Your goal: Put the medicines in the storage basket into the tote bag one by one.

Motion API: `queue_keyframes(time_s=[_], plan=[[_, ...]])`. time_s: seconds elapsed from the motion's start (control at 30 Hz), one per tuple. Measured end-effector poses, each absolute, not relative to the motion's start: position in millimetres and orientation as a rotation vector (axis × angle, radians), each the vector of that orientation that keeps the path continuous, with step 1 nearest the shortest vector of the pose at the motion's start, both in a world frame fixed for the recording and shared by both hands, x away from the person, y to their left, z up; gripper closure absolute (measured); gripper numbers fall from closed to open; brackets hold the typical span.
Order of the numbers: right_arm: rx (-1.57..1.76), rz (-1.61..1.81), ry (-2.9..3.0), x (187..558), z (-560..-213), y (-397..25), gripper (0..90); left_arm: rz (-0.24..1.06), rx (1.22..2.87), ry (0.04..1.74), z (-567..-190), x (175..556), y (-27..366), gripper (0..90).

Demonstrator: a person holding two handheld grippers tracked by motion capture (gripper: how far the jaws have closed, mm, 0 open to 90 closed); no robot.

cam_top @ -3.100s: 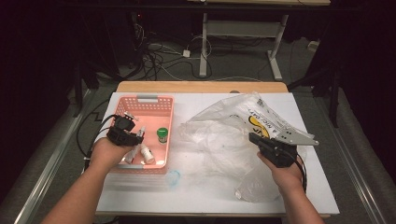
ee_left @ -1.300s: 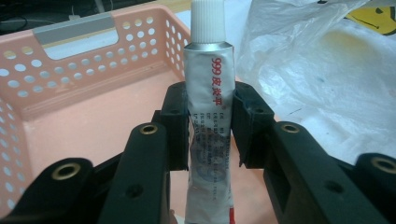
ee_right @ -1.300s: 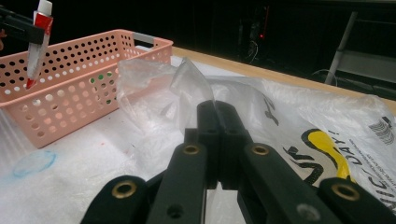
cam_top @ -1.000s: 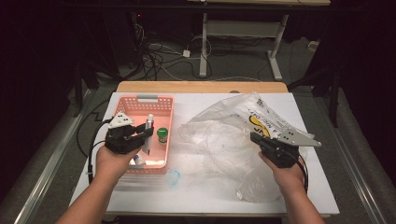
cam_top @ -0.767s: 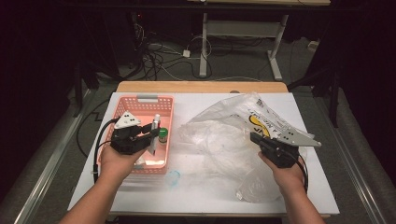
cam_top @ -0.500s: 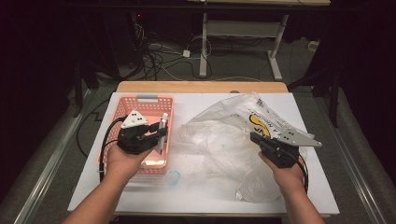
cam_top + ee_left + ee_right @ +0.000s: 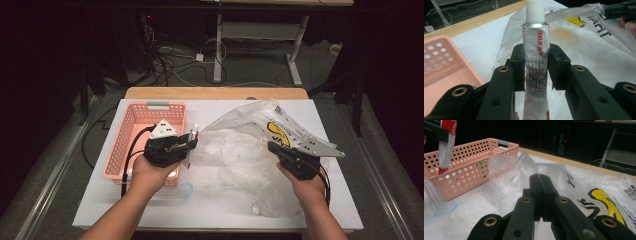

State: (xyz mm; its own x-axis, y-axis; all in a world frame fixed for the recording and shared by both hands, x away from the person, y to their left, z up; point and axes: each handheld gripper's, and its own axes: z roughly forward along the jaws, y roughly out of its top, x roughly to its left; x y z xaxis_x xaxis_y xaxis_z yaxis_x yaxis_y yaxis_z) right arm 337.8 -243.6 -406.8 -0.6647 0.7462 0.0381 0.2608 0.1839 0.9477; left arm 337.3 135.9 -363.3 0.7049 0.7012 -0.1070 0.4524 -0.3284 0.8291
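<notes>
Ointment tube (image 7: 535,62) is riding clamped in the left gripper (image 7: 187,142), between basket (image 7: 131,131) and plastic bag (image 7: 250,145); right gripper (image 7: 539,185) is pinching the bag's edge; next move probably needs the mouth lifted open.

Silver tube (image 7: 535,67), white cap, red print, upright beside clear bag (image 7: 250,150)

The tube's (image 7: 535,62) lower end runs off the frame's bottom edge. Small print on the tube is blurred. The basket's (image 7: 131,131) contents sit hidden behind the left hand (image 7: 150,175).
</notes>
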Motion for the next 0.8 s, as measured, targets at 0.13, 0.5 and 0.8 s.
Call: queue_keyframes(time_s=[0.13, 0.5, 0.8], plan=[[0.943, 1.488, 2.03, 337.6, -406.3, -244.5, 90.0, 0.306, 1.998, 0.867, -370.4, 337.2, 126.0, 66.9], [0.937, 1.492, 2.03, 336.6, -405.5, -244.2, 90.0, 0.258, 2.034, 0.829, -387.8, 336.1, 99.8, 66.9], [0.93, 1.492, 2.036, 335.4, -405.2, -242.3, 90.0, 0.235, 2.055, 0.806, -397.8, 336.0, 84.9, 66.9]])
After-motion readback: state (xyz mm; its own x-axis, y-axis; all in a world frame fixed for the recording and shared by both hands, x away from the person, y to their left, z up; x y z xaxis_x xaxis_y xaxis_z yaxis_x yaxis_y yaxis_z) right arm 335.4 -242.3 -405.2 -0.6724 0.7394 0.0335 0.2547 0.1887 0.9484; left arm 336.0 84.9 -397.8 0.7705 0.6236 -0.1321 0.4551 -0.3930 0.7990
